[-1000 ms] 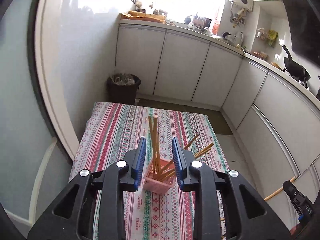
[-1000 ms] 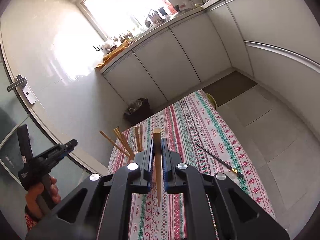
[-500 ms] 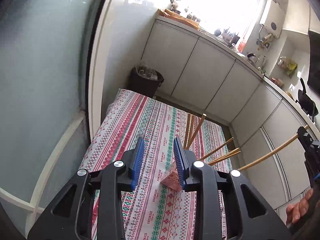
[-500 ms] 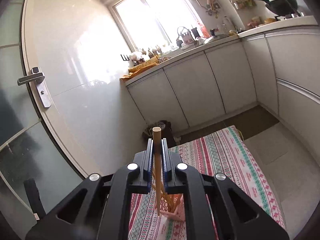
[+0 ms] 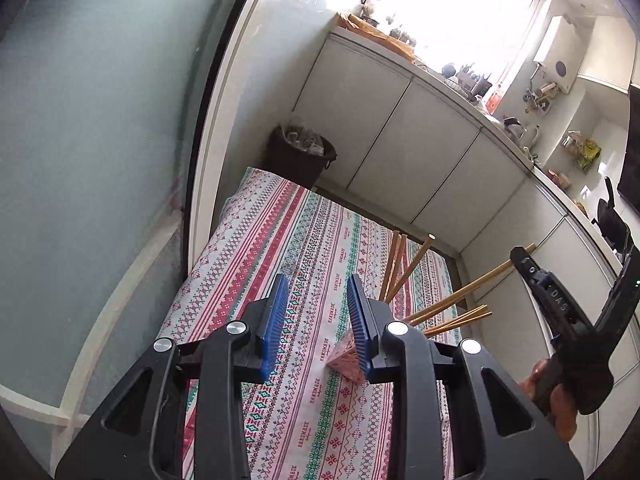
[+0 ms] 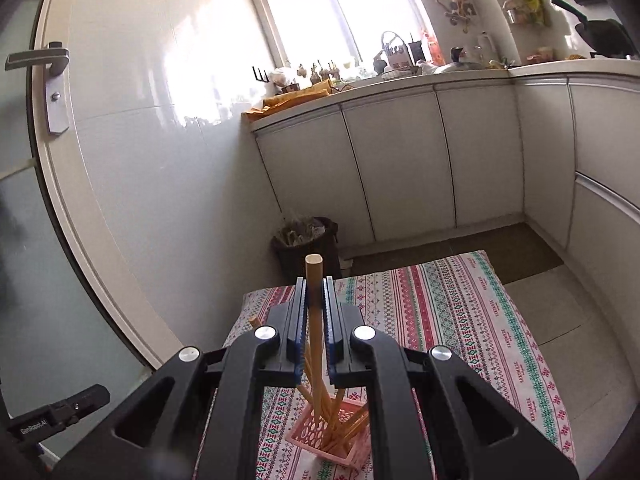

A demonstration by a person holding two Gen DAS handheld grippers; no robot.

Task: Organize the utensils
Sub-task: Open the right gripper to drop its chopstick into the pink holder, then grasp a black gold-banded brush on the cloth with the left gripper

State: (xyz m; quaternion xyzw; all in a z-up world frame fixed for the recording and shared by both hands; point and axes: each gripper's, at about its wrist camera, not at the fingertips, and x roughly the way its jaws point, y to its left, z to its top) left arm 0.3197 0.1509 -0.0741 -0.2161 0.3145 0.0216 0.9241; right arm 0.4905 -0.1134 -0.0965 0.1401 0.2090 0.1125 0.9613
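"HANDMADE" along the striped tablecloth [image 5: 320,384]; "GenRobot.AI" on the left claw's body [image 6: 34,428].

basket [image 6: 335,436] on tablecloth [image 6: 460,320], chopsticks [image 6: 340,420] standing in it. right gripper [image 6: 314,300] above basket, one chopstick [image 6: 313,280] between its fingers. bin [image 6: 308,240] behind table, cabinets [image 6: 400,168] beyond.

Bright daylight from the window [image 6: 320,12], blown out to white in both views. Strong glare on the glossy wall [image 6: 168,80] beside it and soft reflections on the cabinet doors [image 6: 400,160]. Heavy fisheye bending toward the edges, with dark vignette in the corners. Sharp in the middle, on the striped tablecloth [image 5: 304,248]; slightly soft at the rim. Gentle shadows only, no hard ones. Frosted glass [image 5: 80,140] dull and grey.
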